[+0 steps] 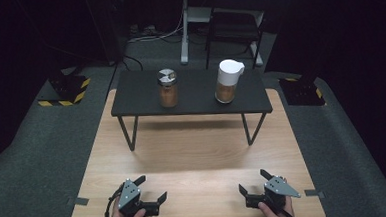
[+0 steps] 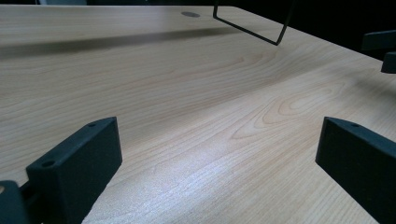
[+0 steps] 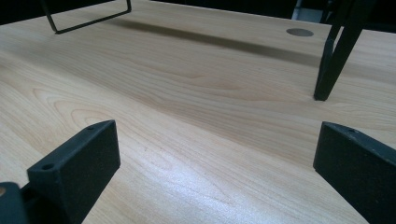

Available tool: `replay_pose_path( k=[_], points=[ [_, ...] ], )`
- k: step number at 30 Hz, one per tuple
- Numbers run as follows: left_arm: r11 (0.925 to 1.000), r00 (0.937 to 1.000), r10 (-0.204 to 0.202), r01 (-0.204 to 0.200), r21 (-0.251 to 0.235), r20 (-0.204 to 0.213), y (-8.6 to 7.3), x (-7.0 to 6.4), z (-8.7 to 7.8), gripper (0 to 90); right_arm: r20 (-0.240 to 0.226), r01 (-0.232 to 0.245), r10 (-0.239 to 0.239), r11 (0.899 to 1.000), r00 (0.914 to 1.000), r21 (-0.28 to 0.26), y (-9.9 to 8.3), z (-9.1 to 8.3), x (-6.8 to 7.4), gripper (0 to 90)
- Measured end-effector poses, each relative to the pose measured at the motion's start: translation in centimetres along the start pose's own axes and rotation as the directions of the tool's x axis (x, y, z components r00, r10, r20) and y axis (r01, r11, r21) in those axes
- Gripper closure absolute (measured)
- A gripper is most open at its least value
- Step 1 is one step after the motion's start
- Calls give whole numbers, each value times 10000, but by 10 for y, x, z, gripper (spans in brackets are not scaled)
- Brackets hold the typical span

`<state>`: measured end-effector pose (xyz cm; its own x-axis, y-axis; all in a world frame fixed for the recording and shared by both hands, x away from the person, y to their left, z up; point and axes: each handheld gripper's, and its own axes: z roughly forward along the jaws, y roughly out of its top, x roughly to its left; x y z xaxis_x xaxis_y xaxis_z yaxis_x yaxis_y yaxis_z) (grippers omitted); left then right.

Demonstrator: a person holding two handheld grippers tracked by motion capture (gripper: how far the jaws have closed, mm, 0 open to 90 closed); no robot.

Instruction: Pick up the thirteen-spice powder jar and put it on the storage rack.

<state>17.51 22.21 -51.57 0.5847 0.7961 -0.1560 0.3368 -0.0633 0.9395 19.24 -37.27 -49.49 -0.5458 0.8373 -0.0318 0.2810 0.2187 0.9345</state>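
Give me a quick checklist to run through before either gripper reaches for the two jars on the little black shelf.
1. Left gripper open, holding nothing: ok.
2. Right gripper open, holding nothing: ok.
3. Brown-filled glass jar with silver lid upright on the black raised shelf: ok.
4. Brown-filled jar with white spouted lid upright, apart from the other: ok.
5. Lids tight: cannot tell.
6. Light wooden table bare between grippers and shelf: ok.

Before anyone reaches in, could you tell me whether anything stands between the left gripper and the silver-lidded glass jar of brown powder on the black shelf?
Nothing visible does. The left gripper rests open on the bare wooden table; the jar stands raised on the shelf.
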Motion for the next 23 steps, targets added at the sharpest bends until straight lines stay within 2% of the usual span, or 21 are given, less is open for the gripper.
replay_pose_path(
  k=[5, 10, 23],
  points=[
    [10000, 10000, -92, 92, 9, -29, 0, 0, 0, 6, -344, -52, 55, 10000, 9994, 84, 0, -2, -8, 3],
    [9999, 10000, -46, 45, 112, 59, 2, 1, 1, 6, -317, -302, 303, 9995, 9990, 32, -1, -3, -10, 3],
    [10000, 9999, -13, 13, 8, 109, 0, 1, 1, 5, -293, -457, 462, 9988, 9985, 159, 1, 0, -11, 2]
  ],
)
